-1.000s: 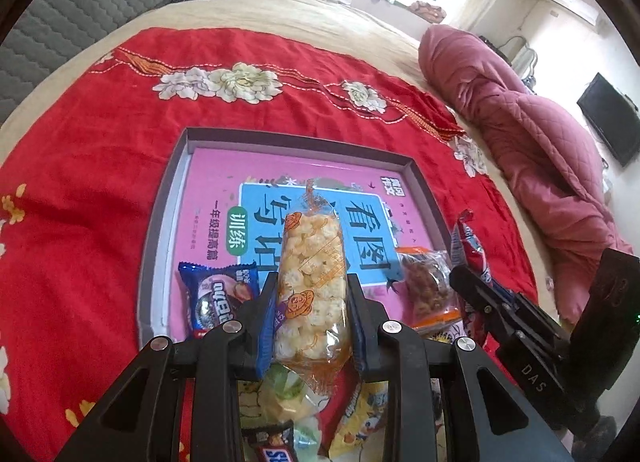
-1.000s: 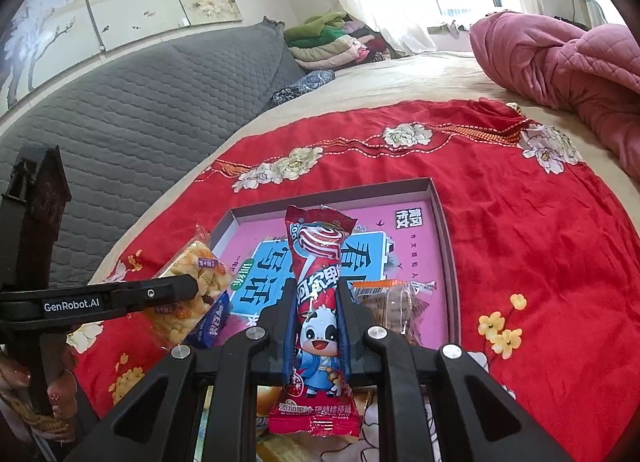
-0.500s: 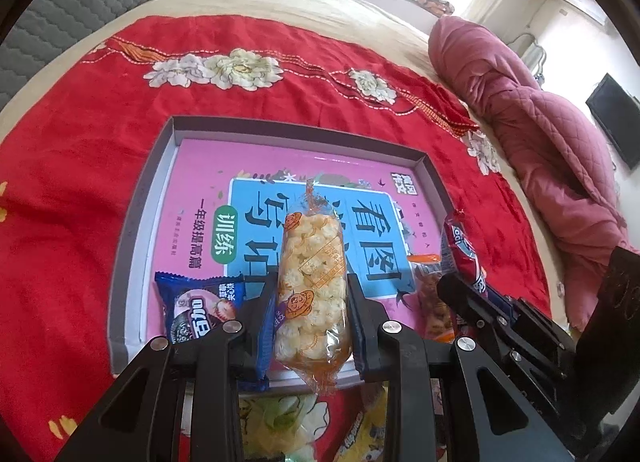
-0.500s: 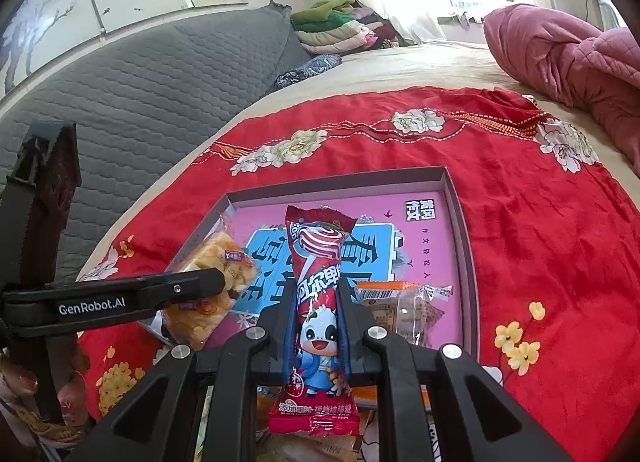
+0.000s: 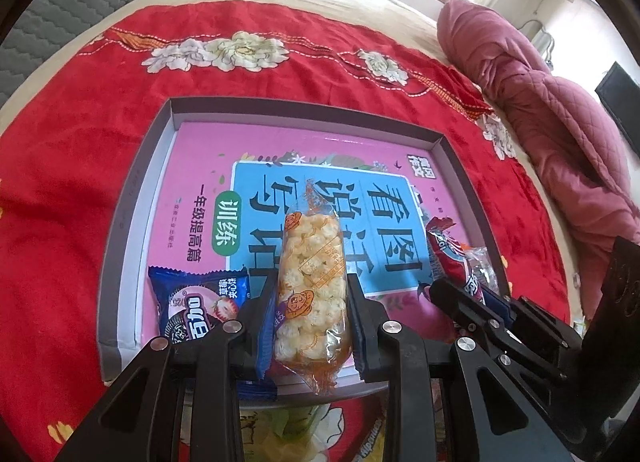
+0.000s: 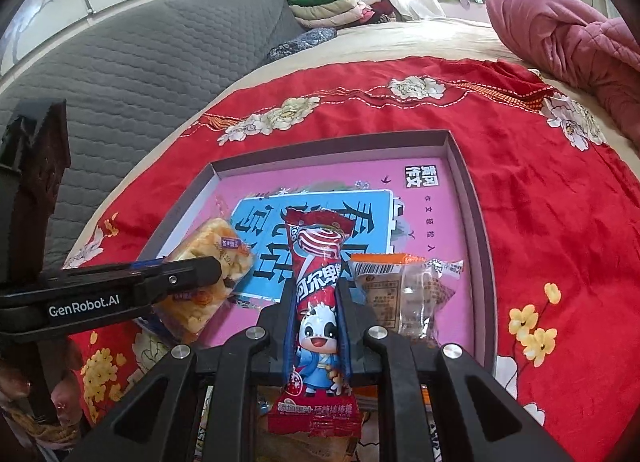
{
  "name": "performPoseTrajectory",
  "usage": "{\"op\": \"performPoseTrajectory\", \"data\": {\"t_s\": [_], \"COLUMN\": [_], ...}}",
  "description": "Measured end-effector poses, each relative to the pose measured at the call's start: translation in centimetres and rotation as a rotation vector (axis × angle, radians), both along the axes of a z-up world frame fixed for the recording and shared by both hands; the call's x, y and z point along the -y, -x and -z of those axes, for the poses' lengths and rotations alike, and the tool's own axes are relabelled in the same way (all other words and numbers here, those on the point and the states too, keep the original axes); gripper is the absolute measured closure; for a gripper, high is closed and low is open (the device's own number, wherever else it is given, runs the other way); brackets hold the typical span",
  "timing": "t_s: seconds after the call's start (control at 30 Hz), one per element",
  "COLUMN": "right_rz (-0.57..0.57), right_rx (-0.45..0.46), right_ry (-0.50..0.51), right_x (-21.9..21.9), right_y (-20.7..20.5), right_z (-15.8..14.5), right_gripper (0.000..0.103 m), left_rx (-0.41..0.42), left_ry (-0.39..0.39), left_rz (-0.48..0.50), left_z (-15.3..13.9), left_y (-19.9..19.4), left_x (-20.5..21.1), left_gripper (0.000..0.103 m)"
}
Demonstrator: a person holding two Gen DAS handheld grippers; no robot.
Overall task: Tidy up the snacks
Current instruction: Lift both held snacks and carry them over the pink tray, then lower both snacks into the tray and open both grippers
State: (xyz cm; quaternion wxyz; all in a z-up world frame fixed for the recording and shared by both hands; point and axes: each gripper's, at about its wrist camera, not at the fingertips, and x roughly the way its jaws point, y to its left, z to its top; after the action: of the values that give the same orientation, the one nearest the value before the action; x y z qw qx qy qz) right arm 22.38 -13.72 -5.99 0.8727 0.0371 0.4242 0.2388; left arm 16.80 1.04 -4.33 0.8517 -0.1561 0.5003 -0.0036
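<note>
A red flowered cloth is spread on a bed, and a shallow tray with a pink book inside is set on it. A puffed-snack bag is clamped by the left gripper above the tray's near edge, beside a blue cookie pack. A red lollipop pack is clamped by the right gripper, beside a clear packet. The placing step seems in hand; next, both snacks should be lowered onto free tray floor and released.
</note>
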Motion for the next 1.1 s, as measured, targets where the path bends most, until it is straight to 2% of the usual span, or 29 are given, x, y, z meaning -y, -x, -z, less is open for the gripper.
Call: {"op": "performPoseTrajectory", "data": {"t_s": [0.83,1.1], "right_rz": [0.004,0.006], "right_rx": [0.002,0.018], "right_ry": [-0.003,-0.033], "right_x": [-0.3,0.1], "right_y": [0.0,0.1], "right_z": [0.1,-0.7], "right_gripper": [0.079,0.067], "left_rx": [-0.015,0.001], "left_ry": [0.016,0.017], "left_rz": [0.006,0.002], "left_z": [0.1,-0.8], "left_y": [0.1,0.2], "left_x": [-0.1,-0.5], "left_gripper": [0.07,0.063]}}
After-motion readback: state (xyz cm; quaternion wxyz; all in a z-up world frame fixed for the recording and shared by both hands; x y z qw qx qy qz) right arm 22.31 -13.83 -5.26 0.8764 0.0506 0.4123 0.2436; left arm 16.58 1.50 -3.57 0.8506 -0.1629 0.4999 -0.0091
